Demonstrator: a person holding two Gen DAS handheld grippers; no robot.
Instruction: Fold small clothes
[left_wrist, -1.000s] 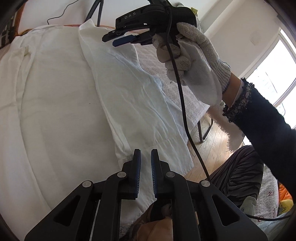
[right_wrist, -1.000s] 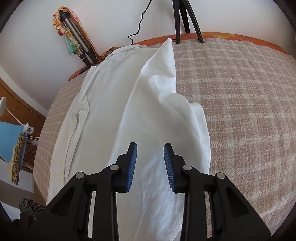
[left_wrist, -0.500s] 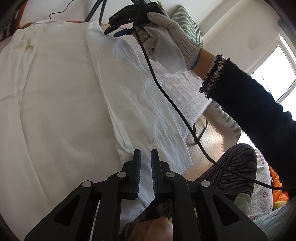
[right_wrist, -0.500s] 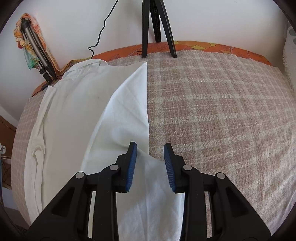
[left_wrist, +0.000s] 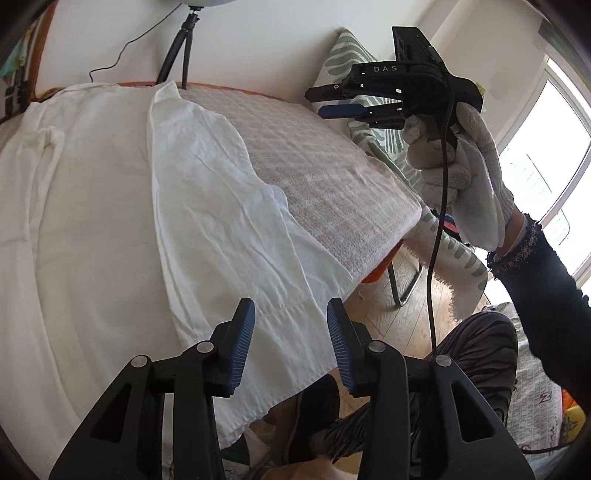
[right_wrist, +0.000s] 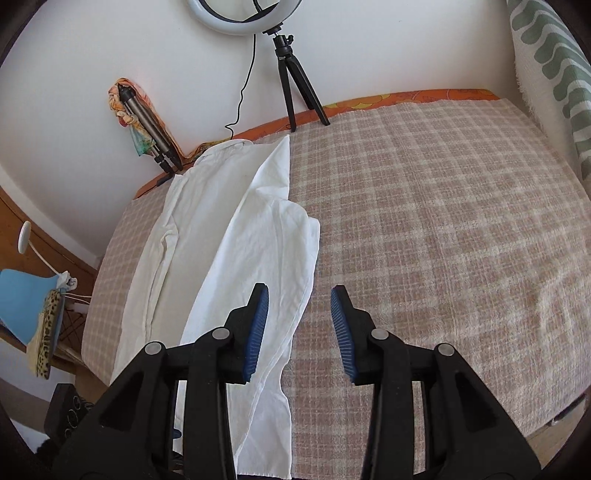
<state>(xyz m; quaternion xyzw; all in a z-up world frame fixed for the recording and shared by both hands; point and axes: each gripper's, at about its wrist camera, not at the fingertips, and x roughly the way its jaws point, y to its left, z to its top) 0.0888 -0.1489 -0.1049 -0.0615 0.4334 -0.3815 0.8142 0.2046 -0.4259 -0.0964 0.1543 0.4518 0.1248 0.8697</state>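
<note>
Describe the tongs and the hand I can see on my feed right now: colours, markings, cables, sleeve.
Both tongs, left tongs and right tongs, are matte black plastic with silver rivets and ribbed blue pads. From the left camera, the right tongs show white "DAS" lettering and a black cable trailing down. The hand wears a white knit glove, with a dark sleeve edged in speckled trim.

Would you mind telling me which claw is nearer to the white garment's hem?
Left. The left claw hovers open right over the white garment at its hem; the right claw is raised well above the checked blanket.
</note>
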